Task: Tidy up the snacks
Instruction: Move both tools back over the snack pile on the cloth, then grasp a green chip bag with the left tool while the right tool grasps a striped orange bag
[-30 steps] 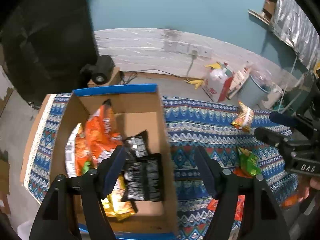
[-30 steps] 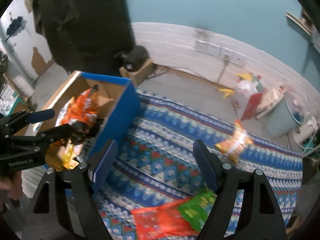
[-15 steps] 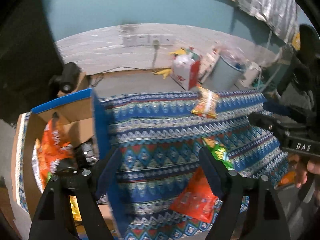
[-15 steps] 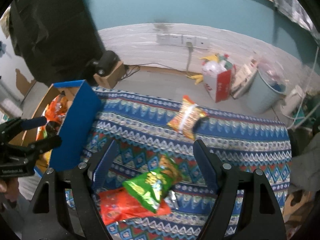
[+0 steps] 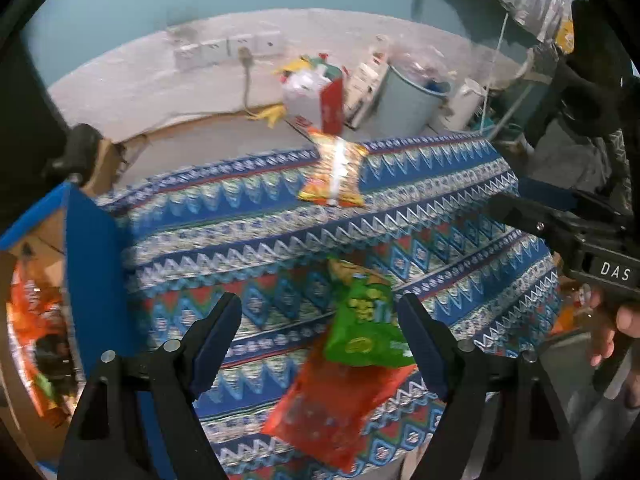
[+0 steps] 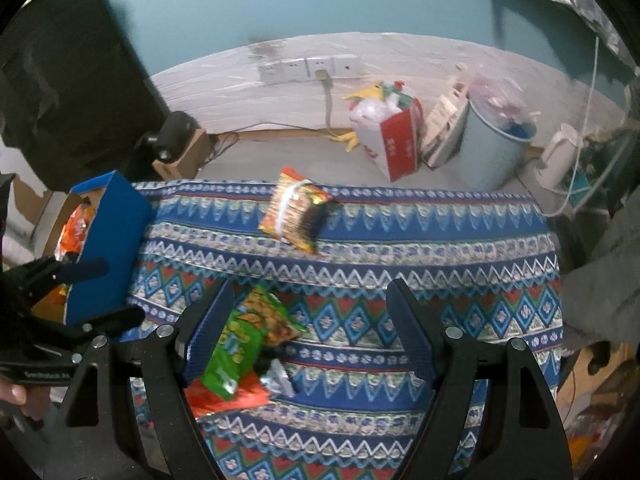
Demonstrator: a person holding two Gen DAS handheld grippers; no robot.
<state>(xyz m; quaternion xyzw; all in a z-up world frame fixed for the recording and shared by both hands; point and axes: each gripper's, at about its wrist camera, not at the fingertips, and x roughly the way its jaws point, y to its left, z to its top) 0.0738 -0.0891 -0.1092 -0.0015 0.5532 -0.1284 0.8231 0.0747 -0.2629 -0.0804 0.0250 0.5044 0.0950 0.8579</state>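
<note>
A green snack bag (image 5: 366, 316) lies on a red snack bag (image 5: 332, 404) on the patterned cloth (image 5: 248, 216). An orange-yellow bag (image 5: 334, 172) lies at the cloth's far edge. A blue-sided cardboard box (image 5: 90, 280) at the left holds orange bags (image 5: 32, 312). My left gripper (image 5: 320, 344) is open and empty, just above the green and red bags. My right gripper (image 6: 308, 328) is open and empty, with the green bag (image 6: 240, 344) and red bag (image 6: 224, 394) by its left finger. The orange-yellow bag (image 6: 296, 210) and the box (image 6: 108, 248) show there too.
Beyond the table stand a red-and-white carton (image 6: 390, 140), a pale blue bin (image 6: 494, 144), a white kettle (image 6: 560, 156) and wall sockets (image 6: 308, 68). A small camera sits on a box (image 6: 176, 148) at the left. A small silver packet (image 6: 278, 378) lies beside the red bag.
My left gripper has swung right from over the box to over the green and red bags. My right gripper's view has also panned right, so the box has slid to the left edge.
</note>
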